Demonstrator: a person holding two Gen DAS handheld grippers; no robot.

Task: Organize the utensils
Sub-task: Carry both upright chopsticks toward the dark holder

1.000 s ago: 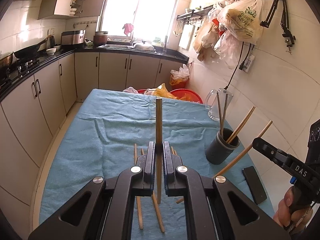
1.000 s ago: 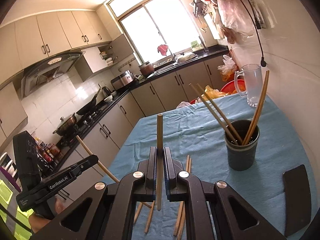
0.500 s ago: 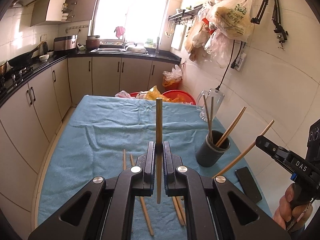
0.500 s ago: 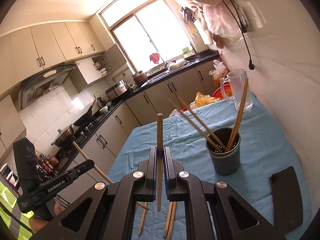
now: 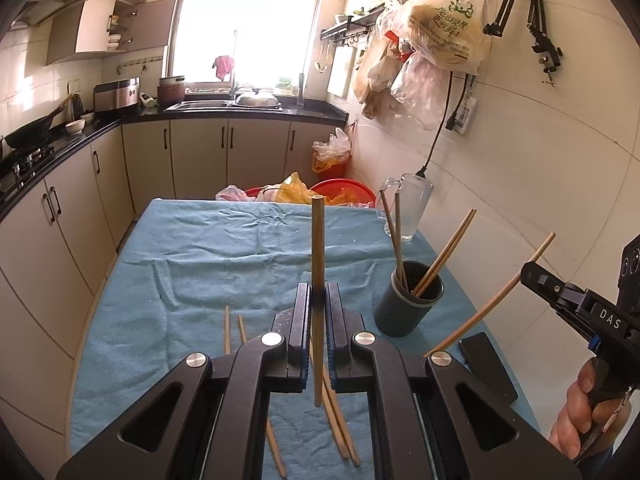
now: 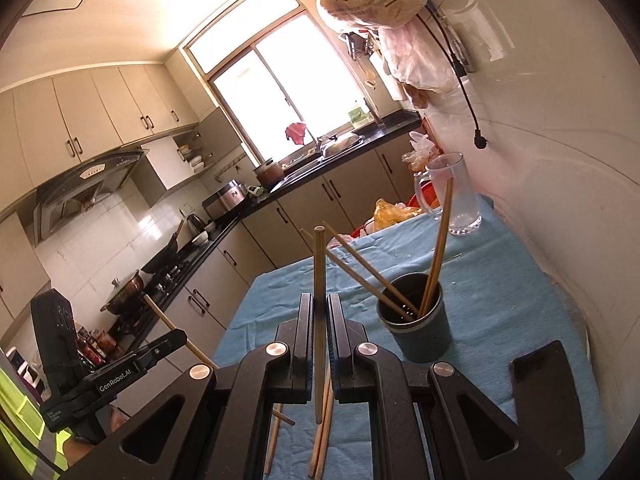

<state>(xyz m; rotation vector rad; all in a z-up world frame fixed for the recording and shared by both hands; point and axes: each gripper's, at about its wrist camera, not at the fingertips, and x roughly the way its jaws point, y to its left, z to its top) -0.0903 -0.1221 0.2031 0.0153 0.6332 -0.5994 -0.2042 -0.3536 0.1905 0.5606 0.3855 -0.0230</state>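
My left gripper (image 5: 318,300) is shut on a wooden chopstick (image 5: 317,248) that stands upright between its pads above the blue cloth. My right gripper (image 6: 319,306) is likewise shut on another upright chopstick (image 6: 319,264). A dark grey utensil cup (image 5: 408,304) (image 6: 420,328) with several chopsticks in it stands on the cloth, ahead and to the right of both grippers. Several loose chopsticks (image 5: 340,420) (image 6: 320,440) lie on the cloth under the grippers. The right gripper's body (image 5: 576,312) shows at the right edge of the left wrist view, and the left gripper's body (image 6: 120,372) at the lower left of the right wrist view.
The table with its blue cloth (image 5: 224,248) runs along a white tiled wall on the right. A clear glass jug (image 5: 412,208) stands at the far right corner, a black phone (image 5: 486,364) (image 6: 544,388) lies near the cup. Kitchen cabinets and a stove line the left side.
Both grippers have drawn back and risen a little with their chopsticks still clamped. The cup now sits further ahead and more of the cloth shows in both views.
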